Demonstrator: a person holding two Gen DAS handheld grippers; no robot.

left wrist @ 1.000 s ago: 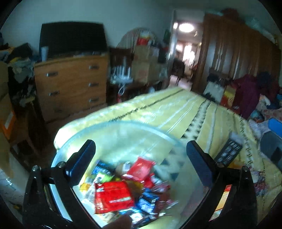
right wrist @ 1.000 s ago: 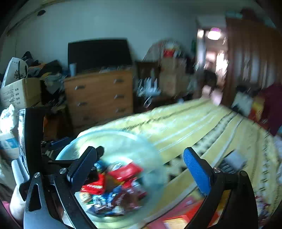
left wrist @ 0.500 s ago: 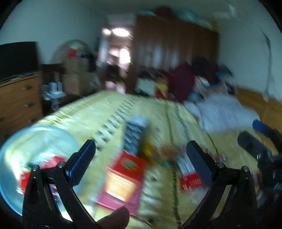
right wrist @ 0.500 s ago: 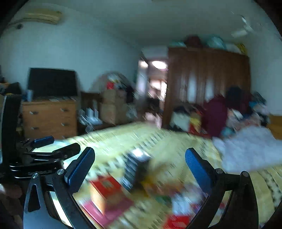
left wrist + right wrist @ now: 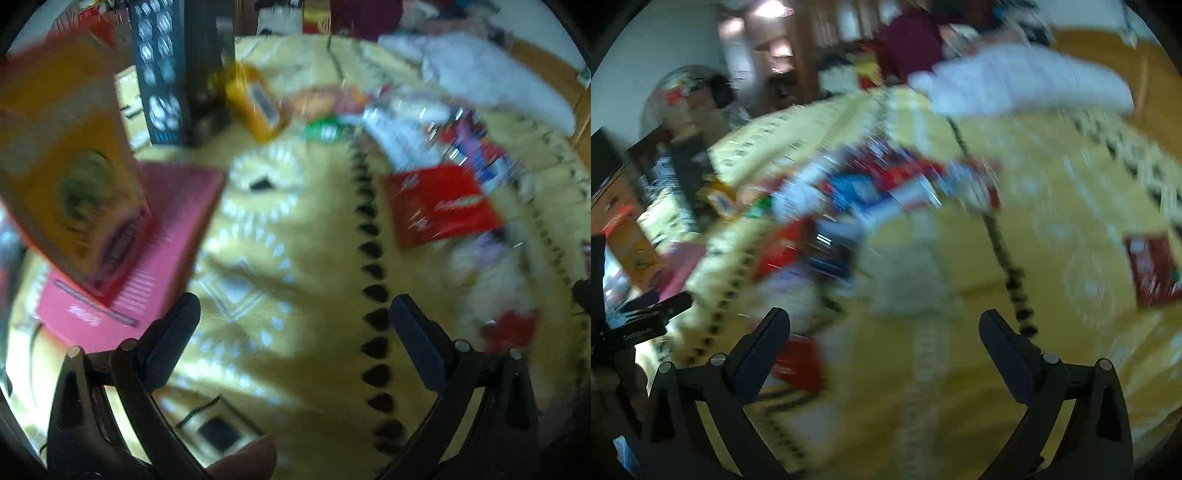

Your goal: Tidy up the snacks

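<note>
Overhead, both tongs, left (image 5: 295, 328) and right (image 5: 884, 332), gape above glossy flat packets (image 5: 441, 205) on woven blanket (image 5: 314, 258).

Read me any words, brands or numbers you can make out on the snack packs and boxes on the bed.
None can be read.
Red snack packet: white lettering, blurred.
Pink box: lines of print, too small and blurred.
Black box: pattern only.
Snack pile: smeared by motion.

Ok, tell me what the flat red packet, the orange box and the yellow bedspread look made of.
Red packet: likely glossy plastic film; it shows bright glints, though blurred.
Orange box: probably printed cardboard; flat faces meeting at straight edges.
Yellow bedspread: woven fabric, matte, with soft folds and a repeating pattern.
</note>
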